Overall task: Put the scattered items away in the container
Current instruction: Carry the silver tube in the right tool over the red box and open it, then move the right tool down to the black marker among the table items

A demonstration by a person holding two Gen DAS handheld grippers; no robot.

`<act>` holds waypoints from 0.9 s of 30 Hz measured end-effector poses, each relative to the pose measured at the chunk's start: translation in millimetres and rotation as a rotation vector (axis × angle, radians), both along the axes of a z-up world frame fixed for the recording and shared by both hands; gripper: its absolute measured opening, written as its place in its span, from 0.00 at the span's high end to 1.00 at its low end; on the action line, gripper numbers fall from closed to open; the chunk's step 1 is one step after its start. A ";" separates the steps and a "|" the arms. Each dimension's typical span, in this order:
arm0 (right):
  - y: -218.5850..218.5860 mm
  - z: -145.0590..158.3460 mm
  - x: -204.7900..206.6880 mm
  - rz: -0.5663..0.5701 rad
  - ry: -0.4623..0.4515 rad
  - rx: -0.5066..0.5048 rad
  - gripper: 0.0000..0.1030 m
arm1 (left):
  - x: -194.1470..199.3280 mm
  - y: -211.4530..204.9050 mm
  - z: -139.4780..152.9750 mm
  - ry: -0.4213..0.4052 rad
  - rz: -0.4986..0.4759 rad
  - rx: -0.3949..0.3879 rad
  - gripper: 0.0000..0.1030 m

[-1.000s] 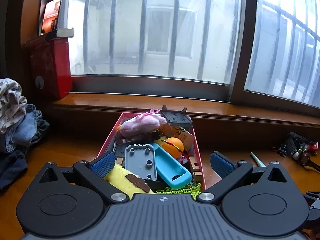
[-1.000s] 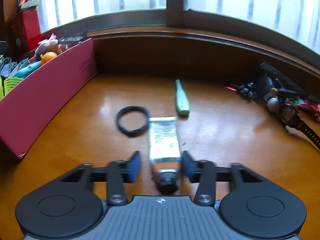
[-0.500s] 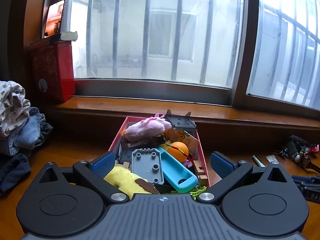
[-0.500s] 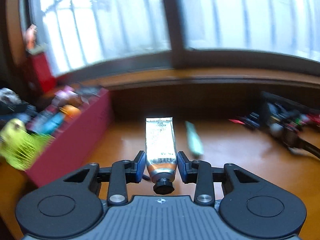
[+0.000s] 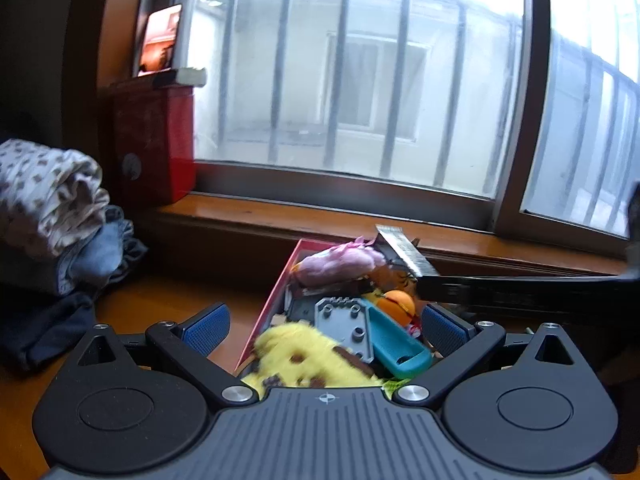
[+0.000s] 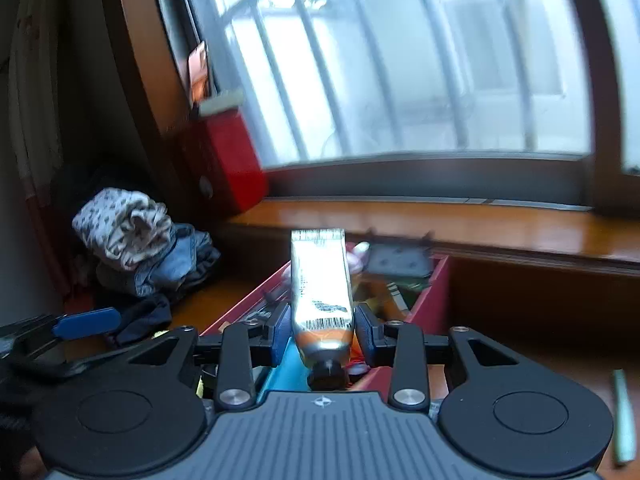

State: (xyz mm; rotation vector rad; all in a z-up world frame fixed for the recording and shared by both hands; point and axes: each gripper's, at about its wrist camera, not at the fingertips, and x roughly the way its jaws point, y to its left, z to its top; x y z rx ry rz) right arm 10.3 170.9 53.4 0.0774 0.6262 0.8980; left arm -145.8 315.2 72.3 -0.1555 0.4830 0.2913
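Observation:
My right gripper [image 6: 322, 330] is shut on a silver-and-orange tube [image 6: 322, 280], cap toward the camera, and holds it above the red box [image 6: 430, 284]. In the left wrist view the tube [image 5: 404, 250] and the right gripper's dark finger [image 5: 520, 292] reach in from the right over the red box [image 5: 276, 292], which is full of toys: a pink plush [image 5: 340, 266], a yellow plush [image 5: 304, 354], a grey block [image 5: 344, 326], a teal case [image 5: 396, 346], an orange ball [image 5: 396, 304]. My left gripper [image 5: 324, 328] is open and empty just before the box.
Folded clothes [image 5: 52, 216] lie on the table to the left. A red carton [image 5: 160, 144] stands on the windowsill. A green pen [image 6: 622, 412] lies on the table to the right of the box. The left gripper's blue pad [image 6: 86, 322] shows at the left of the right wrist view.
My right gripper has lifted the tube off the table and swung it left over the red box. The left gripper has shifted slightly and stayed open.

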 end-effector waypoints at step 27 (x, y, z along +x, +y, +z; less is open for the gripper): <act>-170.6 -43.5 -86.4 -0.399 0.071 -0.060 0.17 | 46.9 -74.5 0.4 -0.026 -0.401 -0.106 0.00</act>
